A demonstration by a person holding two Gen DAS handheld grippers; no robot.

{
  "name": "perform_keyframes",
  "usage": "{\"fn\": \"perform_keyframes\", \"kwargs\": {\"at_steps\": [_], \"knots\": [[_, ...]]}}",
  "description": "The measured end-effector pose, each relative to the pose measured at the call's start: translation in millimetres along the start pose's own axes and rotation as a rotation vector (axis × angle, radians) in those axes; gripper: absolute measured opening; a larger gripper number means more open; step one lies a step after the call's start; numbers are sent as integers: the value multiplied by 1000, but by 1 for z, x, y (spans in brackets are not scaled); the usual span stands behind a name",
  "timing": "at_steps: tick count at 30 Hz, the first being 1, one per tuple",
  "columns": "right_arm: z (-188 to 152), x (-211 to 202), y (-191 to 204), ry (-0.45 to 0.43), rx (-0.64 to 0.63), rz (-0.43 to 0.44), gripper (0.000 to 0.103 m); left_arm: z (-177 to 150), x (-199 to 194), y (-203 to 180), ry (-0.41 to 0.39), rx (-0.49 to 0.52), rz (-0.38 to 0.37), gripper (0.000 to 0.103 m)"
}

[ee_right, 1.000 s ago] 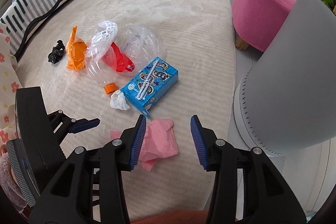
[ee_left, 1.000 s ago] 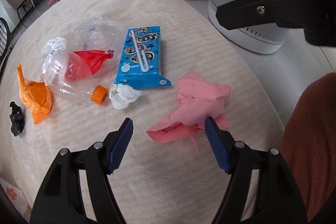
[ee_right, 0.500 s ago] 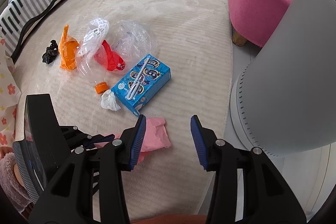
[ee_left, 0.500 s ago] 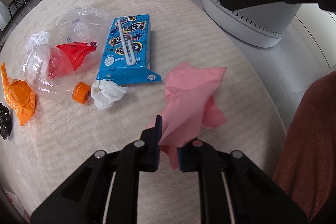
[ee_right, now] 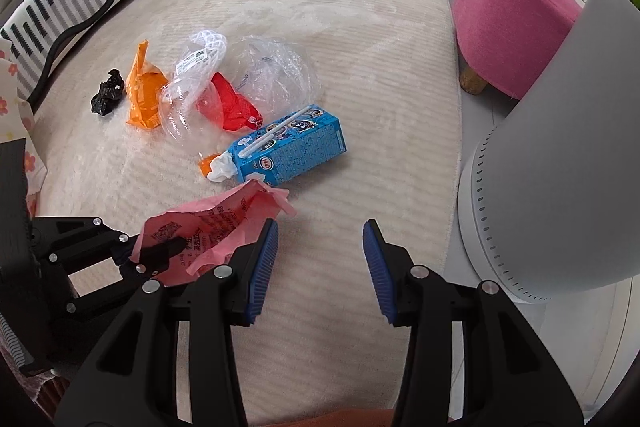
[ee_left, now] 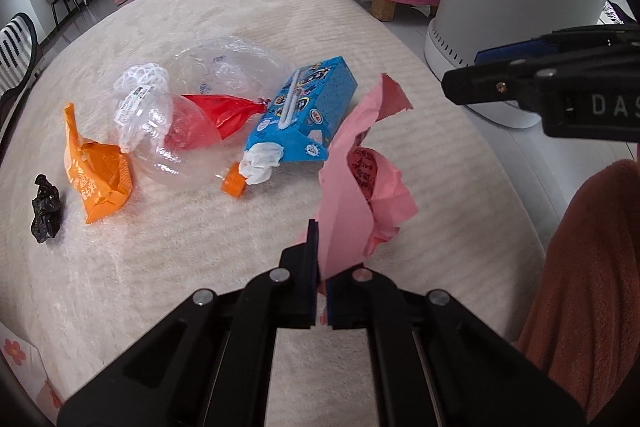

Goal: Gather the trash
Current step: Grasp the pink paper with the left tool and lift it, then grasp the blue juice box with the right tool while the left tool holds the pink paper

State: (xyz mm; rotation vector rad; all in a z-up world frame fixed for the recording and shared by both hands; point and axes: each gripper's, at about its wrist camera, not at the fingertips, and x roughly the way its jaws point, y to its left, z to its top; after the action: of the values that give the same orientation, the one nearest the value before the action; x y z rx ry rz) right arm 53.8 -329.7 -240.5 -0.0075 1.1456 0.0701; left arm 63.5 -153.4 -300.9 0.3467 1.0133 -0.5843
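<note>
Left gripper has the pink wrapper pinched and hanging clear of the rug.

Its fingers are clamped tight on the wrapper's lower edge. The right gripper hovers with fingers apart, nothing between them. The other trash lies on the rug — blue carton, white tissue wad touching its end, clear bottle with orange cap, red bag, orange wrapper, black scrap — and the grey bin stands just off the rug's edge.
</note>
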Motion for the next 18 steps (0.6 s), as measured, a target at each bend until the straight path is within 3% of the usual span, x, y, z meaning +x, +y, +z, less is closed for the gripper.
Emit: {"fn": "perform_keyframes", "kwargs": {"at_steps": [8, 13, 15, 18], "knots": [[9, 18, 20, 15, 21, 26, 43, -21, -23, 31, -14, -40, 31, 3], [15, 46, 31, 32, 65, 52, 57, -35, -24, 51, 1, -80, 48, 3], [18, 61, 30, 45, 124, 104, 58, -37, -24, 59, 1, -99, 50, 3], [19, 91, 17, 102, 311, 173, 58, -39, -22, 68, -1, -122, 44, 3]]}}
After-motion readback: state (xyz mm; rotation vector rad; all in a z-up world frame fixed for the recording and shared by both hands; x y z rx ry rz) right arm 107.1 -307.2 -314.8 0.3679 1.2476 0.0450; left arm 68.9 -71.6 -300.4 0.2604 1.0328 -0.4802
